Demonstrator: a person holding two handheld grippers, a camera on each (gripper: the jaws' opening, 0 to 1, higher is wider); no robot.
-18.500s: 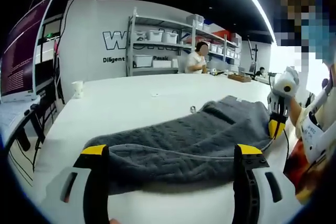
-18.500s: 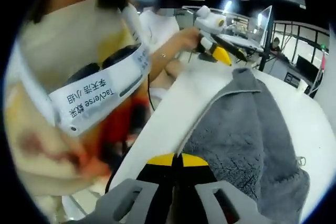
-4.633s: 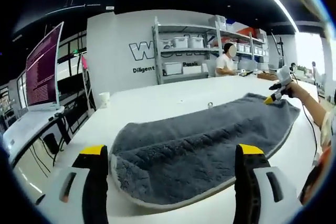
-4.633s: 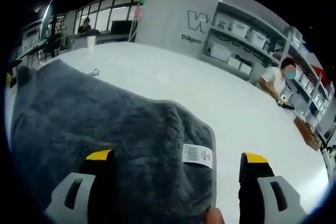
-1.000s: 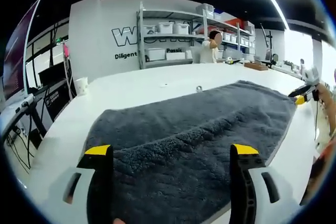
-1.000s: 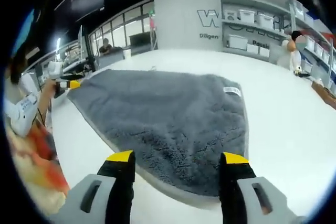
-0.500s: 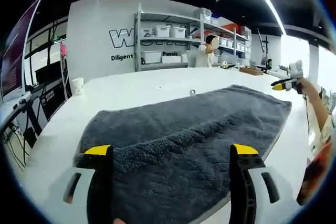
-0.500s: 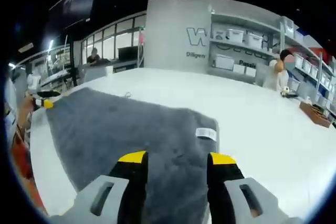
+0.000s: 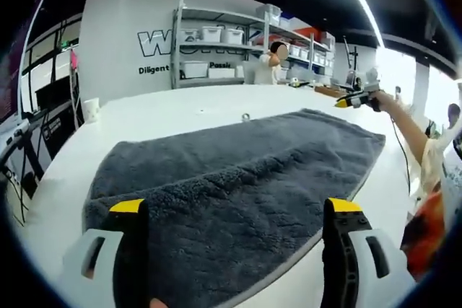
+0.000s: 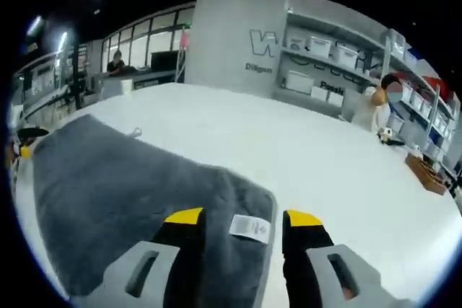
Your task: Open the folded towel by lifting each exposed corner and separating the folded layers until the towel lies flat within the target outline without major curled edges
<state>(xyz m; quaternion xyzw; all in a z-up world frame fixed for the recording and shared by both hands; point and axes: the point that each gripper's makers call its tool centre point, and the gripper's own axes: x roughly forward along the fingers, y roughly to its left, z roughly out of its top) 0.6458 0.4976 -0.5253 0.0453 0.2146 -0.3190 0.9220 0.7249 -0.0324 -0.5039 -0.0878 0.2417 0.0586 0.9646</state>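
A grey plush towel [image 9: 238, 178] lies spread open on the white table [image 9: 180, 106], its near edge slightly wavy. My left gripper [image 9: 236, 210] hovers open over the towel's near end, jaws wide apart with nothing between them. In the left gripper view, my right gripper [image 9: 345, 102] sits in a hand beyond the towel's far right corner. In the right gripper view, the towel [image 10: 130, 185] lies flat; its corner with a white label [image 10: 249, 227] sits between the narrowed jaws of my right gripper [image 10: 243, 218], which stand apart and above it. My left gripper [image 10: 26, 151] peeks in at the far left.
A paper cup [image 9: 91, 109] stands at the table's far left. Shelving with white bins [image 9: 216, 55] and a seated person [image 9: 271, 66] are behind the table. The person's arm and sleeve [image 9: 426, 156] reach along the table's right edge. Bare table [image 10: 346, 178] stretches right of the towel.
My right gripper's jaws have narrowed from a wide stance, and it has moved over the labelled corner. The towel lies flat throughout. My left gripper stays open over the near end.
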